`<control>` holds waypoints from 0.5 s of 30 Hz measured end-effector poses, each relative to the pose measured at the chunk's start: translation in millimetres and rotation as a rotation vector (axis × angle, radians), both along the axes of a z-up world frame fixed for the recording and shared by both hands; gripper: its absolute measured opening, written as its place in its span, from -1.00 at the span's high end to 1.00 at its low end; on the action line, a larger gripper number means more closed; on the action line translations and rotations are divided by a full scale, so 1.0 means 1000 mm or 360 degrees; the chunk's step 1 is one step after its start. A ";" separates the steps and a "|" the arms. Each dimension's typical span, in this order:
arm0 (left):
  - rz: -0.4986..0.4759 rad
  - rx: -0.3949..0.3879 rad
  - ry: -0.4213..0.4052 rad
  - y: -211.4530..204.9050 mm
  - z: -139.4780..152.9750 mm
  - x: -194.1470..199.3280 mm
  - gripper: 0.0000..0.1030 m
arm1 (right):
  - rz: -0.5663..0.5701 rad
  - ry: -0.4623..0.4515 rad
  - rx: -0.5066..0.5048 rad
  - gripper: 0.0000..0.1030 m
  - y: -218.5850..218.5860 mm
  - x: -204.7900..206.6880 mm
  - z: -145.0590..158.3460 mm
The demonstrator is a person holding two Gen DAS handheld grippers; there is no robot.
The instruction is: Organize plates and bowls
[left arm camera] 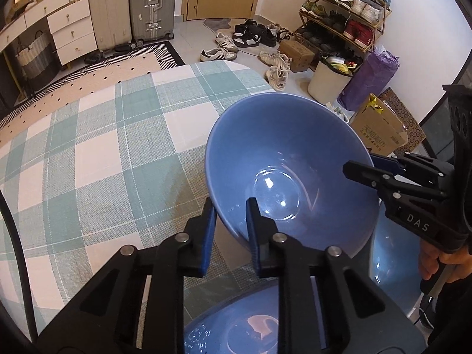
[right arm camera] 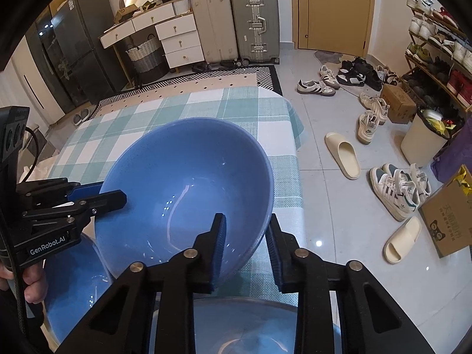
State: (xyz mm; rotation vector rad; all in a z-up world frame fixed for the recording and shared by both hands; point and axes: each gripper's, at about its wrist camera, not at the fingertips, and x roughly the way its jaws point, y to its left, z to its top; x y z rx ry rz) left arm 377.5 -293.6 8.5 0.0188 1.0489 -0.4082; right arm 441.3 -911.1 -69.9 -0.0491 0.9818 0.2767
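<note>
Left wrist: second blue bowl (left arm camera: 236,333) beneath gripper (left arm camera: 230,215).

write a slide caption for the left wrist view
Both tongs, left and right, clamp opposite rims of a tilted blue bowl above the checked tablecloth.

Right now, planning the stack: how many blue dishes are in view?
3. The tilted bowl, clamped by left gripper and right gripper; a near dish under the left; a side dish under the right. Others may be hidden.
</note>
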 end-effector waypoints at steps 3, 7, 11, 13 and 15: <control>0.0001 -0.0013 -0.0014 0.002 0.002 -0.001 0.67 | 0.0002 -0.0015 -0.0004 0.51 0.000 -0.002 0.002; 0.0010 -0.0035 -0.0035 0.005 0.009 -0.003 0.67 | -0.0002 -0.0027 -0.0002 0.51 0.000 -0.003 0.005; 0.0013 -0.0049 -0.0076 0.007 0.017 -0.008 0.67 | 0.0000 -0.0049 0.0002 0.51 0.001 -0.006 0.010; 0.0017 -0.0054 -0.0086 0.009 0.020 -0.010 0.67 | 0.0000 -0.0061 0.0002 0.51 0.002 -0.008 0.014; 0.0023 -0.0060 -0.0102 0.011 0.024 -0.012 0.67 | 0.0000 -0.0076 0.0003 0.51 0.002 -0.010 0.018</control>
